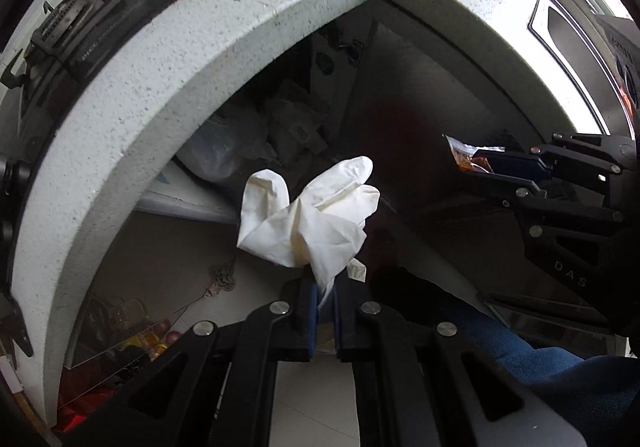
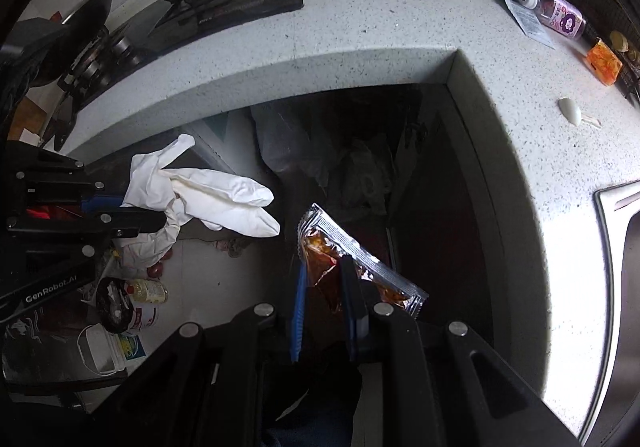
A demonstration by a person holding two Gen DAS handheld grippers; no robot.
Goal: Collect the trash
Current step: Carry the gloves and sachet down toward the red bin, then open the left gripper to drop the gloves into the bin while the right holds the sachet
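Below the speckled bench [image 2: 360, 47] corner, the left gripper [image 1: 322, 287] pinches a limp white glove [image 1: 312, 219] by its cuff; the right gripper [image 2: 324, 275] clamps a crinkly, slippery sauce sachet [image 2: 352, 263] mid-body. Both look light.

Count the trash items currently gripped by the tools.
2. A white glove is pinched in the left tool; an orange sauce packet is in the right tool. Both hang over the dark corner below the counter. More trash there may be hidden.
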